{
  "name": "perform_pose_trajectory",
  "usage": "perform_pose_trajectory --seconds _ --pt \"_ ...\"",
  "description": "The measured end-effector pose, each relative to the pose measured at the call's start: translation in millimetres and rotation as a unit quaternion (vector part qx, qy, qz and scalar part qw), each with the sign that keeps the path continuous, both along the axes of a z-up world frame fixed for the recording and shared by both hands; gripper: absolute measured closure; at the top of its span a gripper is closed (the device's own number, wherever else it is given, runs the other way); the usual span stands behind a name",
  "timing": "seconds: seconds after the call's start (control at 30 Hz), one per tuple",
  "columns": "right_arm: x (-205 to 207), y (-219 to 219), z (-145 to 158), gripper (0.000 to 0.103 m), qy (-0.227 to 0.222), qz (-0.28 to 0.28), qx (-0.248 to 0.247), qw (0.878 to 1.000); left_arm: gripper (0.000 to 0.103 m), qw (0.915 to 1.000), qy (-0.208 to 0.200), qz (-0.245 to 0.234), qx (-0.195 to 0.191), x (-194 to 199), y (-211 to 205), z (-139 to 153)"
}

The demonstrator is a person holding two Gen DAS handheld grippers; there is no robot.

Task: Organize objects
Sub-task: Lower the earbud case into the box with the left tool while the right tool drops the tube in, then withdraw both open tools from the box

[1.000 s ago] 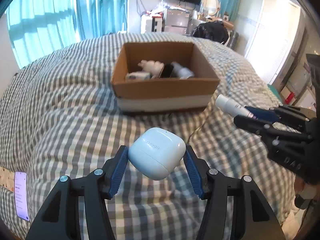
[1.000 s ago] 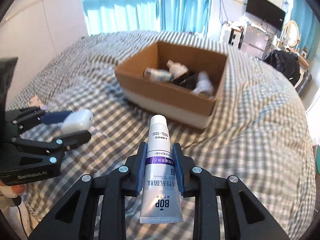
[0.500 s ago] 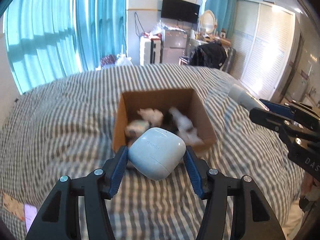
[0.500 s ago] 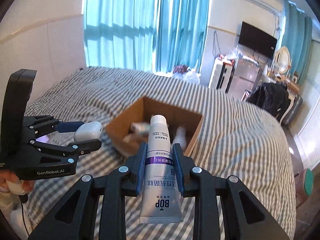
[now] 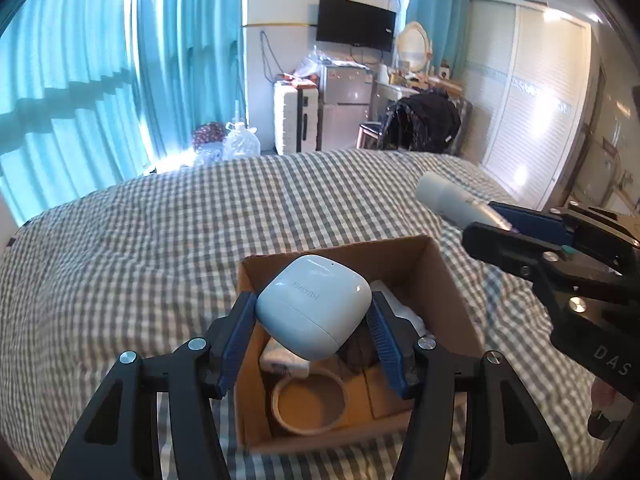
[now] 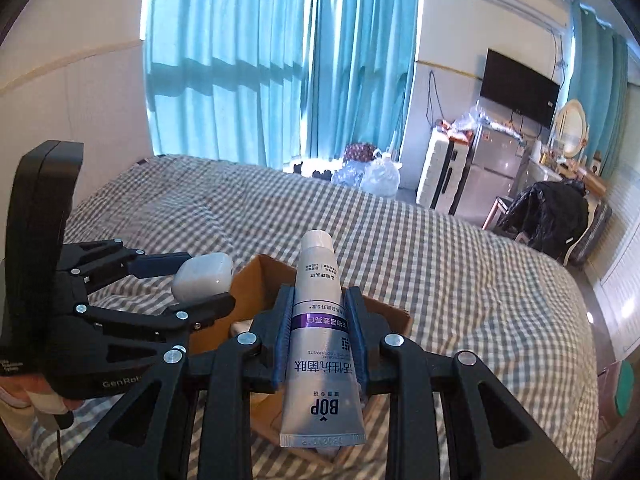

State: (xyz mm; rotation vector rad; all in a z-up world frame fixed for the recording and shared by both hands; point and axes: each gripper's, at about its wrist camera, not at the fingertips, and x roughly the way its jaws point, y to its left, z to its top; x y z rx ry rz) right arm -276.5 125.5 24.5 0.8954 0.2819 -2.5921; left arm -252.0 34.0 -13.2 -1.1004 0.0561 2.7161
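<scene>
Left claw grips the earbud case, right claw the toothpaste tube; lower both inside the cardboard box before releasing.

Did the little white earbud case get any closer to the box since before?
Yes. The earbud case in the left hand-held gripper was short of the cardboard box a second ago; now it hangs above the open box.

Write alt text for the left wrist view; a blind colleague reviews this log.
The left gripper clamps a white earbud case above an open cardboard box on a checked bed. At right, the right gripper holds a white tube.
</scene>
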Motion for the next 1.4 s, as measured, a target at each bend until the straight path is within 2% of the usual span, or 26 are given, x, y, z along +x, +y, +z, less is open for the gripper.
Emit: perform_pose_trajectory --seconds 0.1,0.3,0.47,0.53,0.63,0.73,0.77,0.8,0.87,1.0,1.1,1.17,1.4 --pt "-25.0 -1.2 -24.3 0.077 -0.023 -0.007 0.0 1.0 0.045 0.9996 -0.015 -0.015 -0.018 -21.0 7.0 -22.6" --pt "-50.9 9.3 -70.5 0.077 -0.063 -0.014 0.002 0.998 0.045 0.9974 -0.054 -0.041 -0.025 -42.5 19.0 -68.7" --pt "-57.9 11.4 -100.0 0.077 -0.096 -0.012 0.009 0.995 0.045 0.9956 -0.076 -0.051 -0.023 -46.2 29.7 -89.6" --pt "-58.5 9.1 -107.4 0.077 -0.106 -0.012 0.016 0.994 0.044 0.9946 -0.084 -0.051 -0.035 -46.9 34.0 -95.0" --pt "-56.2 10.3 -108.7 0.077 -0.115 -0.009 0.0 0.993 0.043 0.994 -0.084 -0.051 -0.049 -43.4 39.9 -99.8" --pt "-55.7 15.2 -105.9 0.077 -0.116 -0.028 0.01 0.993 0.026 0.9943 -0.074 -0.055 -0.053 -36.0 43.7 -98.4" --pt "-55.2 15.9 -103.1 0.076 -0.115 -0.032 0.009 0.993 0.019 0.9949 -0.066 -0.049 -0.058 -32.9 45.6 -95.5" --pt "-54.3 17.9 -99.6 0.074 -0.114 -0.036 0.004 0.993 0.018 0.9954 -0.06 -0.043 -0.062 -31.8 46.9 -93.3" --pt "-51.0 25.7 -91.9 0.058 -0.115 -0.047 -0.013 0.992 0.018 0.9959 -0.055 -0.04 -0.06 -29.0 48.4 -84.2" --pt "-34.7 31.9 -61.7 0.056 -0.099 -0.063 -0.015 0.993 0.012 0.9976 -0.045 -0.029 -0.043 -15.4 45.3 -57.7" --pt "-11.7 35.9 -27.2 0.051 -0.071 -0.068 -0.011 0.995 0.011 0.9987 -0.025 -0.021 -0.038 -1.5 44.3 -29.1" --pt "5.3 38.6 -1.8 0.04 -0.049 -0.072 -0.013 0.996 0.008 0.9991 -0.006 -0.019 -0.037 16.7 42.3 -6.5" --pt "76.4 47.5 91.0 0.021 0.024 -0.079 -0.026 0.996 0.002 0.9972 0.068 0.004 -0.032 64.1 33.9 79.5"
